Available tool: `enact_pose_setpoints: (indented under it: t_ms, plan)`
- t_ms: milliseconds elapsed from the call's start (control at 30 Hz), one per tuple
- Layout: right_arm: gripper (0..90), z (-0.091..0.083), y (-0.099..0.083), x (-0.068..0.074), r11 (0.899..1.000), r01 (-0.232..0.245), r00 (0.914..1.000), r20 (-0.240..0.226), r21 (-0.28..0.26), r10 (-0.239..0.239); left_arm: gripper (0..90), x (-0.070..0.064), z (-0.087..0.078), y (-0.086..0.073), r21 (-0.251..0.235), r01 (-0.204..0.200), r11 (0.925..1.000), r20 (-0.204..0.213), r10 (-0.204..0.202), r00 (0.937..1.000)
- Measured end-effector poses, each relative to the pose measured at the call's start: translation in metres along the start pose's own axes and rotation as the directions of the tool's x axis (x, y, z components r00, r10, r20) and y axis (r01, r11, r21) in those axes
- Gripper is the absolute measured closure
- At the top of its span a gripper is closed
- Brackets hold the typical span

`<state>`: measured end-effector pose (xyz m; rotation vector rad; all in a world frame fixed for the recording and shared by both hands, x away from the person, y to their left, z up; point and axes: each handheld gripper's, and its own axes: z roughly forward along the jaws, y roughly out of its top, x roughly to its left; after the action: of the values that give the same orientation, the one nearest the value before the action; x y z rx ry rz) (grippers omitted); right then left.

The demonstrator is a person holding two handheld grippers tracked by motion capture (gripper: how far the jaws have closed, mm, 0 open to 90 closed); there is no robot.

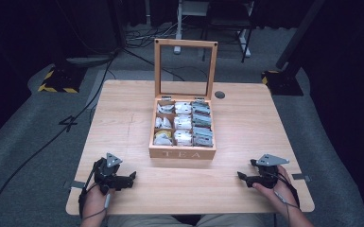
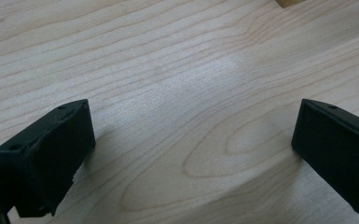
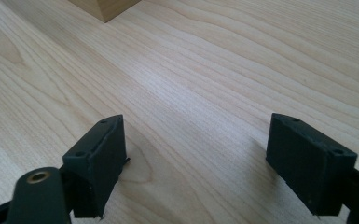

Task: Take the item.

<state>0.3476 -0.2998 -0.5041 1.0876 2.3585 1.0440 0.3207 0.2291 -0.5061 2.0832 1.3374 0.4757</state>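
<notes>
A wooden tea box (image 1: 182,152) marked TEA stands mid-table with its framed glass lid (image 1: 185,68) raised upright at the back. Its compartments hold several tea bags (image 1: 183,124). My left gripper (image 1: 133,175) rests near the table's front left, held by a hand, jaws wide apart over bare wood (image 2: 191,126). My right gripper (image 1: 240,176) rests at the front right, also held, jaws wide apart with nothing between them (image 3: 193,144). A corner of the box (image 3: 105,7) shows at the top of the right gripper view.
The light wooden table (image 1: 123,118) has a round cable hole (image 1: 220,94) at the back right. Dark floor with cables, yellow-black weighted stand bases (image 1: 56,80) and furniture legs surround it.
</notes>
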Motion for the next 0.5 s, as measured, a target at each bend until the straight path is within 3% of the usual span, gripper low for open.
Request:
enact_pose_setpoints:
  t_ms: [67, 133, 300, 500]
  plan:
    - [21.6, 0.000, 0.000, -0.001, 1.000, 0.006, 1.0000, -0.006, -0.001, -0.006, 0.0, 0.000, 0.000, 0.000, 0.000, 0.000, 1.0000, 0.000, 0.000, 1.0000]
    - [31.0, 0.000, 0.000, -0.002, 1.000, 0.002, 0.9999, -0.012, -0.015, -0.002, 0.0, 0.000, 0.000, 0.000, -0.001, 0.001, 1.0000, 0.000, -0.001, 1.0000]
    - [32.2, -0.001, 0.001, -0.006, 0.999, -0.033, 0.9982, -0.052, -0.031, 0.031, 0.0, 0.000, 0.000, 0.000, -0.001, 0.002, 1.0000, 0.000, -0.002, 1.0000]
    - [36.3, -0.013, 0.018, -0.004, 0.998, -0.016, 0.9967, -0.081, -0.053, 0.012, 0.0, 0.000, 0.000, 0.000, 0.000, 0.000, 1.0000, 0.000, 0.000, 1.0000]
